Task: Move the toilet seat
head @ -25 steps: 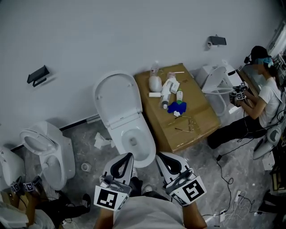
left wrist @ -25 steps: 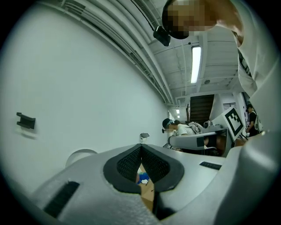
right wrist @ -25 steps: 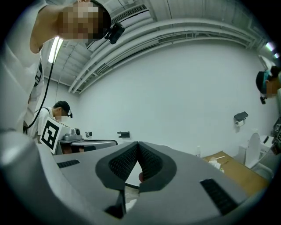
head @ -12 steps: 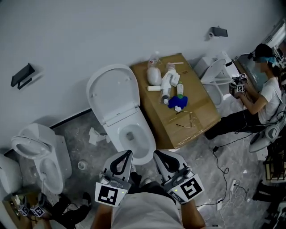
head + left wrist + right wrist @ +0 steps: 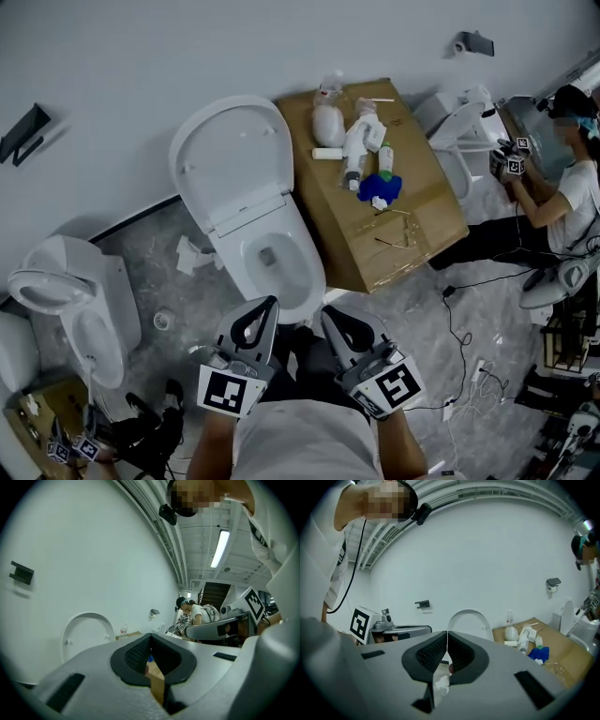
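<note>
Low in the head view, just short of the toilet bowl (image 5: pixel 274 264), the left gripper (image 5: pixel 266 311) and the right gripper (image 5: pixel 332 319) sit side by side and point at the bowl's near rim. Neither touches it. Each gripper view shows its two dark pads pressed together at the tips, with nothing between them, so both are fully closed and empty.

The toilet seat (image 5: pixel 228 161) is raised. It stands tilted back toward the white wall (image 5: pixel 141 56) behind the open bowl, well apart from both grippers.

Just to the right of the toilet, a large cardboard box (image 5: pixel 412 234) serves as a surface. On it lie several white bottles (image 5: pixel 359 142) and a blue item (image 5: pixel 381 187).

On the grey floor (image 5: pixel 187 300), left of the bowl, lies a crumpled piece of white paper (image 5: pixel 190 254). Farther left is a second white toilet (image 5: pixel 70 300), also with its seat up.

A black holder (image 5: pixel 24 131) is fixed to the wall at the left.

At the right edge another person (image 5: pixel 574 187) sits beside a further toilet (image 5: pixel 459 131). A black cable (image 5: pixel 459 333) trails across the floor near them.
</note>
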Tool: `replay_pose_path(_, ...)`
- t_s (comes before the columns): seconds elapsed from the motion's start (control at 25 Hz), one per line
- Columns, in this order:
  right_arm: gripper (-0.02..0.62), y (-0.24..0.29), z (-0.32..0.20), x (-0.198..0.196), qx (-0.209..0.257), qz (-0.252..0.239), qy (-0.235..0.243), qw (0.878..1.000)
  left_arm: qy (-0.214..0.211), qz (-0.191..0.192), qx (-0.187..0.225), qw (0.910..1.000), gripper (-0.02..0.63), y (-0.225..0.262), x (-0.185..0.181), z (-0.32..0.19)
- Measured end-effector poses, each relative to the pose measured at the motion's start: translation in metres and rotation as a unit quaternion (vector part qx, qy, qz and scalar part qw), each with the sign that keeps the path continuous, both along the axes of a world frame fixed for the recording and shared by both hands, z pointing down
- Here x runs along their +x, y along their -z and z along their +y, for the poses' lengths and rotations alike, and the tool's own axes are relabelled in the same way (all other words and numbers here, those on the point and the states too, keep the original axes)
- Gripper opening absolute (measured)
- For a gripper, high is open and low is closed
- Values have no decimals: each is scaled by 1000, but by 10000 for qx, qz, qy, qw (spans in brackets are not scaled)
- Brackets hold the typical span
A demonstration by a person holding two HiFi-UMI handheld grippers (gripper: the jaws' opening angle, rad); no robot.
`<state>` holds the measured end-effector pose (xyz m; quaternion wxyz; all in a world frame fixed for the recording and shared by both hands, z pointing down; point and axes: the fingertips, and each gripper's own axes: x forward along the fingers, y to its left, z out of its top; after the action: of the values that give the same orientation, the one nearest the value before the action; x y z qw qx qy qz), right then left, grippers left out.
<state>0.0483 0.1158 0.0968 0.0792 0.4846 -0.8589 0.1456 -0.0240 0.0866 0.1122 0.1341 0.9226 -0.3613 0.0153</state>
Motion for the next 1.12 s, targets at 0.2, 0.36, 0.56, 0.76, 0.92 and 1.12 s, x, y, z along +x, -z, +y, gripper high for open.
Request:
replay_pose_path(0.2, 15, -34, -12, 7, -237, -26, 75, 9997, 121, -61, -243, 9996, 11, -30, 7, -6)
replay_pose_path(0.36, 15, -71, -22, 20, -487, 15, 104, 9988, 326, -178, -472, 9982, 11, -61, 11, -14)
replay_pose_path(0.56, 15, -117, -28, 40, -815, 96, 21, 9966, 694, -225, -591, 9956, 11, -103, 9, -25)
replay_pose_path(0.76, 15, -167, -33, 48, -1102, 148, 67, 9938, 792, -407, -829, 9926, 11, -158, 11, -30)
replay_pose_path(0.92, 16, -205, -29, 50, -1320, 75, 37, 9912, 901, -530, -1088, 9885, 11, -202, 12, -26)
replay_pose_path(1.12, 17, -255, -22, 54, -1542, 92, 68, 9880, 931, -641, -1294, 9851, 12, -251, 16, -18)
